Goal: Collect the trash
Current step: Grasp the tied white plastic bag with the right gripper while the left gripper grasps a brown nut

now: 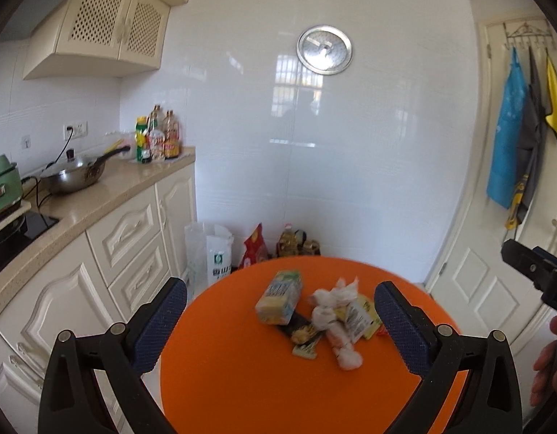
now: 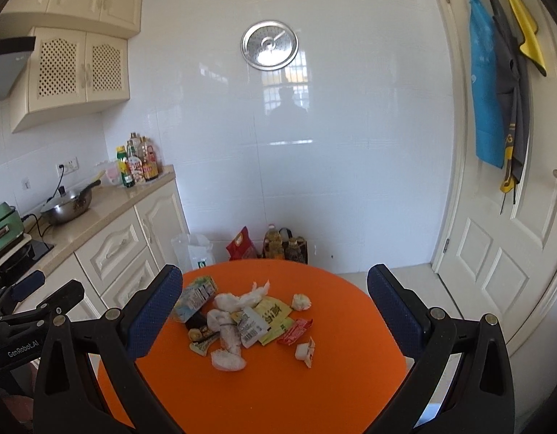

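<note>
A pile of trash lies on a round orange table [image 1: 242, 379] [image 2: 350, 361]. It holds a squashed drink carton [image 1: 280, 296] [image 2: 195, 294], crumpled white tissues [image 1: 332, 296] [image 2: 227, 358], yellow sachets [image 2: 274, 311], a red wrapper [image 2: 295, 331] and a small white wrapper [image 2: 305, 350]. My left gripper [image 1: 278, 318] hovers open above the near side of the pile, nothing between its fingers. My right gripper [image 2: 274, 311] is open too, above the table and framing the pile. Each gripper shows at the edge of the other's view.
A kitchen counter [image 1: 108, 188] with a wok [image 1: 74, 175] and bottles [image 1: 159, 137] runs along the left. Bags and oil bottles [image 2: 278, 244] stand on the floor by the white wall behind the table. A door [image 2: 495, 253] with hung aprons is at the right.
</note>
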The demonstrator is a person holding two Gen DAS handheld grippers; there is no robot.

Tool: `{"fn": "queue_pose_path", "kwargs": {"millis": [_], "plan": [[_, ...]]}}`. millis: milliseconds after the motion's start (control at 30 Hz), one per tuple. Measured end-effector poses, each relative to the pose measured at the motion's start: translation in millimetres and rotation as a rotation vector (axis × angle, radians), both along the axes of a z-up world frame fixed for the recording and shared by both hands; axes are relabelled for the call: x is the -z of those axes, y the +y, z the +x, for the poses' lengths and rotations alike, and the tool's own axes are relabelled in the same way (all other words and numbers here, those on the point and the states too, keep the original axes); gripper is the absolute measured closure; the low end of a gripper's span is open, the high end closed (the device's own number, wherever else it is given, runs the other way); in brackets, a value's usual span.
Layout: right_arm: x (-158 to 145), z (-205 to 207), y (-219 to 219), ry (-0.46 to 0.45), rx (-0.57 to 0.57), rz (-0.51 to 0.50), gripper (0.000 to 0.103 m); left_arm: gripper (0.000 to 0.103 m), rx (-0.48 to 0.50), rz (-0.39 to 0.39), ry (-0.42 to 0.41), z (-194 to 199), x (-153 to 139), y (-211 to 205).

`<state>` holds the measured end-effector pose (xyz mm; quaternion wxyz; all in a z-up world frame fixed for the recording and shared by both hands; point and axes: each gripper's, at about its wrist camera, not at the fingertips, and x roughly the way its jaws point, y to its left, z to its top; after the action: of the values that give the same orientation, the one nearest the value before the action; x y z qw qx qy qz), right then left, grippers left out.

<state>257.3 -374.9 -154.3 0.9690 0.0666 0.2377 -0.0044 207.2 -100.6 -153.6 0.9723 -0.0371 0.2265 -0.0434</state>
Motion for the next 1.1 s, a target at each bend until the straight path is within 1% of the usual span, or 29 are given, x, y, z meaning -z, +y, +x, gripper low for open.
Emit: {"fn": "queue_pose_path", "kwargs": {"millis": [100,167,300,333,400,433,500,567,600,633,667,800,833,867,900,933,1000,1033,1100], "plan": [[20.6,12.6,1.6,0.059,-0.015,-0.006,0.000,0.001,0.000,-0.006,0.066,19.5,14.1,-2.4],[38.7,24.3,3.6,0.111,-0.032,-0.002,0.000,0.001,-0.001,-0.003,0.097,36.4,17.0,-7.1],[82.1,51.6,12.5,0.230,-0.071,0.017,0.000,0.001,-0.005,0.018,0.168,70.3,33.5,-21.5],[94.6,59.3,16.0,0.262,-0.085,0.024,0.000,0.001,0.014,0.014,0.164,81.0,35.1,-22.1],[116.3,71.7,23.4,0.315,-0.112,0.040,0.000,0.001,0.015,0.020,0.195,101.9,41.8,-23.8],[130.3,80.5,28.4,0.348,-0.133,0.053,0.001,0.001,0.015,0.024,0.214,114.2,45.3,-26.4],[148.4,92.8,36.1,0.392,-0.152,0.059,0.005,0.001,0.018,0.035,0.251,133.7,55.2,-33.4],[169.4,107.6,44.6,0.445,-0.178,0.076,0.013,0.001,0.019,0.040,0.278,154.8,64.5,-36.2],[175.4,112.9,46.9,0.460,-0.185,0.085,0.015,0.001,0.019,0.042,0.292,163.1,67.8,-39.3],[185.5,120.2,49.9,0.483,-0.193,0.096,0.019,0.001,0.023,0.045,0.303,172.9,72.5,-42.9],[191.0,124.5,52.4,0.496,-0.195,0.101,0.023,0.001,0.026,0.048,0.310,177.8,75.7,-45.8],[211.9,144.2,61.4,0.543,-0.216,0.124,0.034,0.001,0.041,0.061,0.337,204.2,87.1,-61.0],[214.7,147.7,64.2,0.550,-0.224,0.123,0.040,0.001,0.042,0.065,0.343,211.0,89.8,-65.1],[216.7,150.2,66.4,0.555,-0.230,0.120,0.046,0.001,0.044,0.067,0.347,217.8,92.3,-68.0],[219.8,152.6,70.8,0.560,-0.238,0.103,0.047,0.001,0.044,0.068,0.352,225.5,93.9,-71.5],[219.6,153.3,76.3,0.545,-0.241,0.058,0.048,0.001,0.046,0.069,0.357,234.1,95.7,-75.3],[221.2,154.2,82.7,0.528,-0.247,0.001,0.051,0.001,0.048,0.068,0.364,247.1,99.6,-79.4],[222.0,154.2,82.5,0.519,-0.247,-0.009,0.057,0.001,0.050,0.067,0.367,253.5,101.3,-82.5],[223.5,153.6,76.5,0.508,-0.258,0.017,0.069,0.001,0.056,0.068,0.370,261.0,104.1,-89.1]]}}
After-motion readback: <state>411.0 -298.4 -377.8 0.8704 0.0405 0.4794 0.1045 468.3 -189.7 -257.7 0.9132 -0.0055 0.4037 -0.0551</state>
